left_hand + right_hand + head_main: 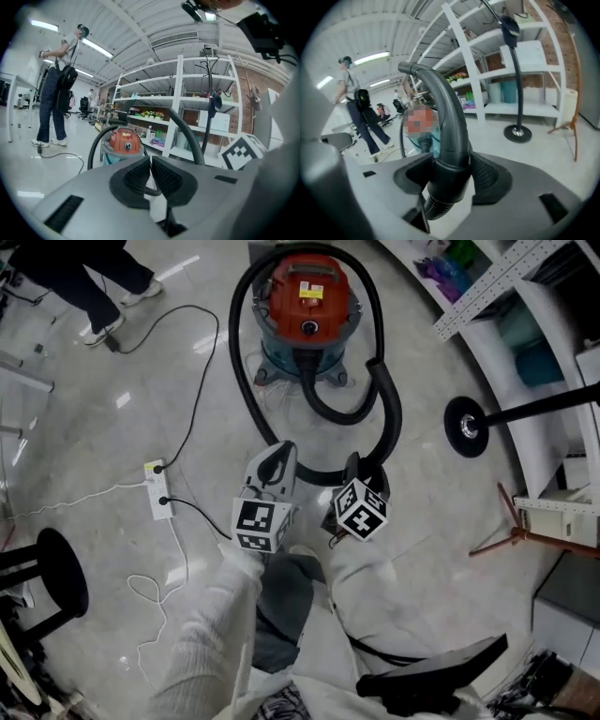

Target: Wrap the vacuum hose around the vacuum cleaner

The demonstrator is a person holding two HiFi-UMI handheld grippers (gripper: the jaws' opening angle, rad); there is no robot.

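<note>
Gripping the smooth black cuff of the vacuum hose, the right gripper has its jaws clamped on either side of it, just above where the ribbing starts, at the lower centre of the right gripper view. Just to its left in the head view, the left gripper has its jaws pressed together with nothing between them.

From the held end the hose climbs the right of the frame, sweeps over the top and comes down the left, ringing the vacuum cleaner in one wide loop that stands off from its body. The red-topped cleaner sits on the pale floor at upper centre.

A white power strip lies at mid left. White shelving fills the upper right, and a person's legs show at the upper left.
</note>
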